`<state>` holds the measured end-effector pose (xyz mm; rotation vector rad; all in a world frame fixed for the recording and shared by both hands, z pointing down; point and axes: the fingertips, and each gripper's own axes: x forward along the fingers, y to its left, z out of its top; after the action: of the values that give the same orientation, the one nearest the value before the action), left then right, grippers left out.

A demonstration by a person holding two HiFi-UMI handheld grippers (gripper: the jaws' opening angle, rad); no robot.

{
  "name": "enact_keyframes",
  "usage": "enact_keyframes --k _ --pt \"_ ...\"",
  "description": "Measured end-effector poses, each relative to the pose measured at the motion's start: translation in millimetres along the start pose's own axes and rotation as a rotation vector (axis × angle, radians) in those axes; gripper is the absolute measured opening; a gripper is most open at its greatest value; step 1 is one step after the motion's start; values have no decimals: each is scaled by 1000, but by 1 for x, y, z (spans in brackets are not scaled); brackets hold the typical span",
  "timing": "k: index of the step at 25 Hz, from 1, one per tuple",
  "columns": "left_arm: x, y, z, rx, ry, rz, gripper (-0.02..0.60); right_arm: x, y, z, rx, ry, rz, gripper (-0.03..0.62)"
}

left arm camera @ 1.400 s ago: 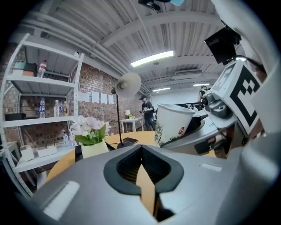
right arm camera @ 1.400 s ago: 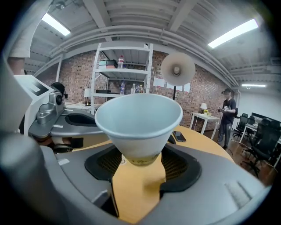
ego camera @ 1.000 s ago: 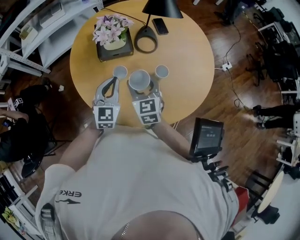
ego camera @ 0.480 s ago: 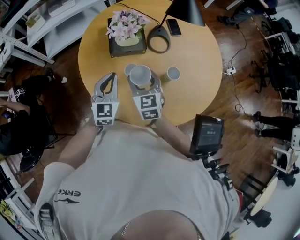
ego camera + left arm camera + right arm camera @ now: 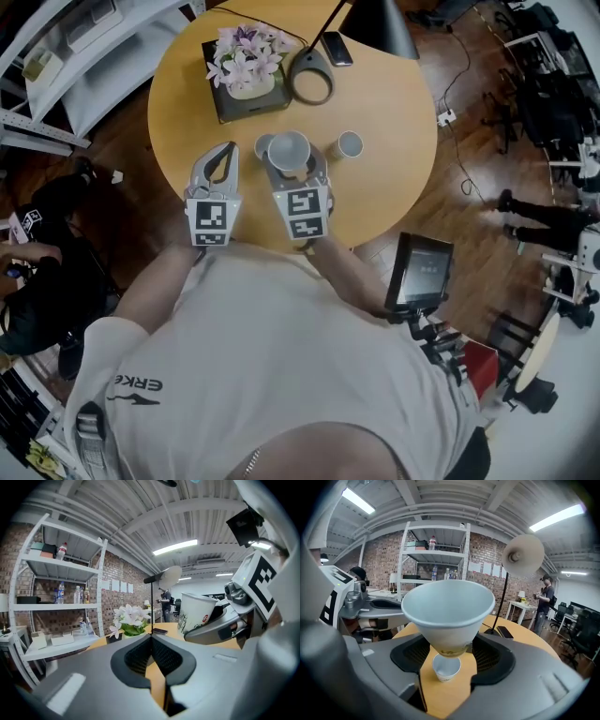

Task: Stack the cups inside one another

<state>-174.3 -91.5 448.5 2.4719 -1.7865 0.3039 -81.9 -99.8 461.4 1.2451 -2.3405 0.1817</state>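
Cup [image 5: 447,606] was held by its lower wall in the right gripper [image 5: 448,651], jaws wide on it, mouth up, clear of the table [image 5: 394,141]. Left gripper [image 5: 151,641] was noted closed and empty, just beside. A second cup [image 5: 446,667] stood almost under the held base; a third cup [image 5: 350,144] stood apart to the right. Step judged: nesting the first pair. Next, the base needed centring over the open mouth, then a straight descent
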Motion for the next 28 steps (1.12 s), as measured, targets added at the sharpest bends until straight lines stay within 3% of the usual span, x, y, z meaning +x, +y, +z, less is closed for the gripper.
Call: enact_keyframes --k 9,28 --pt "14 13 -23 -2 47 -70 2 27 6 -25 52 80 -40 299" --pt "26 17 -61 2 166 -68 2 69 7 -78 112 177 11 299"
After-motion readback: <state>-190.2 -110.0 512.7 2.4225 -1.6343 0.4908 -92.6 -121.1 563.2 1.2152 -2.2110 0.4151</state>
